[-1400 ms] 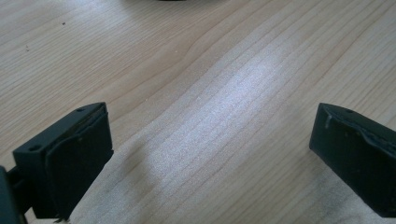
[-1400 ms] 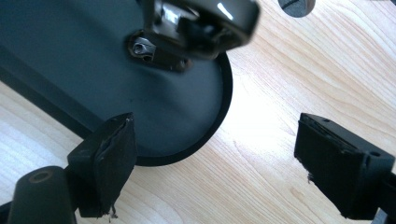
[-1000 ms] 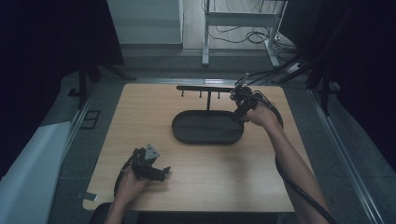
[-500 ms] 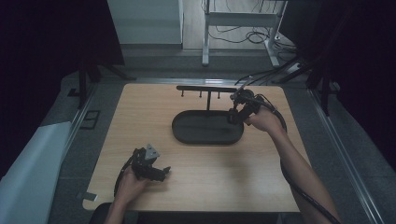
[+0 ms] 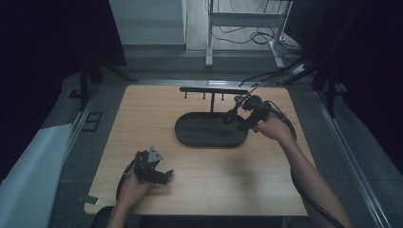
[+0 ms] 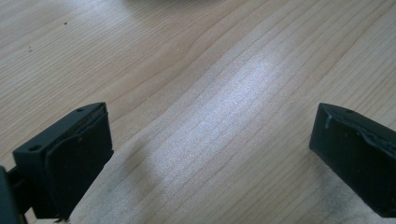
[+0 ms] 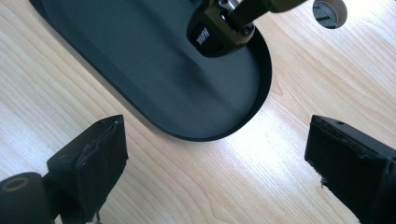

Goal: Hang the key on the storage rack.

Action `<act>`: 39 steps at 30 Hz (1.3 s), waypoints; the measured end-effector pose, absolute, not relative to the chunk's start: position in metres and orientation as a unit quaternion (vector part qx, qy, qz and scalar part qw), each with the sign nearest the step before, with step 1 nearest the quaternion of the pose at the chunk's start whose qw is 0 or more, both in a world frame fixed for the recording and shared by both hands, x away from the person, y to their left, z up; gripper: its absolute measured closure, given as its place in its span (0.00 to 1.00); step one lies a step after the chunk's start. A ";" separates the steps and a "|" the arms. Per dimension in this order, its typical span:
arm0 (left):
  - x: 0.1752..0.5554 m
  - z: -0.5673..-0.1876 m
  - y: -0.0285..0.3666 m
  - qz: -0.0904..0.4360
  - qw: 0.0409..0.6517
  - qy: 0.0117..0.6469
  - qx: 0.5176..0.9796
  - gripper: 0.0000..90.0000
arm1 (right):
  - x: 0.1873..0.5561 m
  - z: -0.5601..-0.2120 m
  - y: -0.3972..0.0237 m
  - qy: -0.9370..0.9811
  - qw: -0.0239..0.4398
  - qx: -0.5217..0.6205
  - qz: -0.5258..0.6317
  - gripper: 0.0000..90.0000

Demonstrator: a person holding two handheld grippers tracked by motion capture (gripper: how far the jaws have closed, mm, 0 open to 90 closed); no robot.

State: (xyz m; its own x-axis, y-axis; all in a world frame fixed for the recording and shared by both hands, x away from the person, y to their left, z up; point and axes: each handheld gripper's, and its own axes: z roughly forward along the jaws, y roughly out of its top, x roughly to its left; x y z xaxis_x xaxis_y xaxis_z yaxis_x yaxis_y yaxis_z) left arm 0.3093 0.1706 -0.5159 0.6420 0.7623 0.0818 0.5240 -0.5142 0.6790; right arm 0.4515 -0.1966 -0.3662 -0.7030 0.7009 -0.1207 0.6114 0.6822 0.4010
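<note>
Tray [image 7: 140, 60] end lies between the open right claw [image 7: 215, 158] jaws.

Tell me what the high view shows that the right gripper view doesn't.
High view alone: the whole wooden table, the black bar stand with hooks behind the tray, the left gripper resting near the front edge, and both forearms.
Right gripper view alone: close up, a small black tag with white lettering over the tray, and the right gripper with jaws wide apart, nothing between them.
Both: the black oval tray on light wood.
</note>
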 end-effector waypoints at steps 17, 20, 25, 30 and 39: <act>0.309 -0.516 0.170 0.190 0.313 0.379 0.850 0.00 | 0.432 -0.375 -0.206 0.910 0.128 0.349 0.183 0.06; 0.309 -0.516 0.170 0.191 0.313 0.379 0.850 0.00 | 0.429 -0.375 -0.208 0.910 0.127 0.348 0.186 0.06; 0.309 -0.516 0.170 0.190 0.313 0.379 0.850 0.00 | 0.423 -0.379 -0.211 0.908 0.127 0.349 0.193 0.06; 0.309 -0.516 0.170 0.191 0.313 0.378 0.850 0.00 | 0.417 -0.383 -0.216 0.906 0.132 0.352 0.197 0.03; 0.309 -0.516 0.170 0.192 0.312 0.379 0.850 0.00 | 0.407 -0.389 -0.228 0.900 0.133 0.356 0.214 0.00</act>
